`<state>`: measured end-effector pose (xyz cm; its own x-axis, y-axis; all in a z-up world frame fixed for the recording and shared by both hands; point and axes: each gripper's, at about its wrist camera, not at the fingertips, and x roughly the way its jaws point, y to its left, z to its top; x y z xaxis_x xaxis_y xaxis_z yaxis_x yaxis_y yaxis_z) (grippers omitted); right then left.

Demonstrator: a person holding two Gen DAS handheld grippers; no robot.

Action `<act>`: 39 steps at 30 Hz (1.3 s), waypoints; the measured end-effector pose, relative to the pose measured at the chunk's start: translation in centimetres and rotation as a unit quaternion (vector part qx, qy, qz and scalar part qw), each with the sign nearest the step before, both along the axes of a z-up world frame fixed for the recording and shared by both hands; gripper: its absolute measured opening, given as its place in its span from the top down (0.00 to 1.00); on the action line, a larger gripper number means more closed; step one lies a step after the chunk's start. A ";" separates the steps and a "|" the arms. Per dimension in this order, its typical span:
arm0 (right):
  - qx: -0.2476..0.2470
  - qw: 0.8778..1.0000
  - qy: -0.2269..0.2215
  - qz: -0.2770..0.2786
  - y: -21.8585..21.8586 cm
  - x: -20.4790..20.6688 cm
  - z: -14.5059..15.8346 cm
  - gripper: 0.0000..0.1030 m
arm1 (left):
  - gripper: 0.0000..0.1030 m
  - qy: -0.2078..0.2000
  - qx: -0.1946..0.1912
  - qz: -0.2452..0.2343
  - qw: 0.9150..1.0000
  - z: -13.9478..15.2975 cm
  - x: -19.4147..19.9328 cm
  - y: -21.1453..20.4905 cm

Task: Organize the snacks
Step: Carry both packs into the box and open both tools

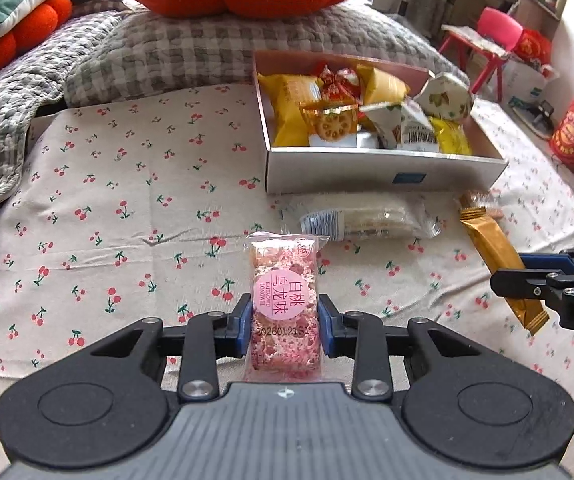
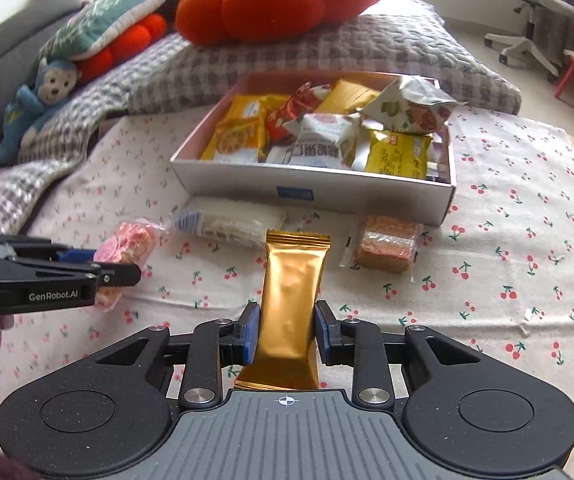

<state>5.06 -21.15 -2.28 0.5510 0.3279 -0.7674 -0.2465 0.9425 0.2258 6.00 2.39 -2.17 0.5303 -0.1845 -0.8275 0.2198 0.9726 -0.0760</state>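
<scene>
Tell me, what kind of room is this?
Probably a bedroom or living room at home: cherry-print sheet, checked quilt, pumpkin cushion and an office chair behind.

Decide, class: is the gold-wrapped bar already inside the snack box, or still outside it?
Outside. The gold-wrapped bar is clamped between the right gripper fingers, short of the snack box, whose near wall stands beyond the bar's top end.

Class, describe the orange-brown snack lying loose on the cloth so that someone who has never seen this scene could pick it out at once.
Start at the open white box of snacks on the cherry-print cloth. Just in front of the box's right corner lies a blocky orange-brown snack in clear wrap. The pale white packet to its left is longer and flatter, and unlike the gold bar, no tool holds it.
</scene>
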 end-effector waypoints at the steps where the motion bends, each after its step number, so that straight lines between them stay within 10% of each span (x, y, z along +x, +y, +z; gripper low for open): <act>1: 0.006 1.000 -0.001 -0.005 -0.2 0.0 0.3 0.73 | 0.71 -0.002 -0.004 0.002 1.000 0.2 0.0 0.0; 20: 0.133 0.985 -0.058 -0.089 -5.2 3.0 4.9 0.73 | 0.71 -0.072 -0.062 0.040 0.995 4.7 1.9 -0.9; 39: 0.199 0.964 -0.079 -0.159 -8.3 7.8 2.3 0.73 | 0.71 -0.079 -0.069 0.046 0.993 3.3 8.4 -6.0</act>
<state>12.87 -29.49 0.02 0.7711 0.3752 -0.5144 -0.0209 0.8224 0.5686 14.37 -3.65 1.10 0.6711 -0.2357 -0.7029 0.1501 0.9717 -0.1826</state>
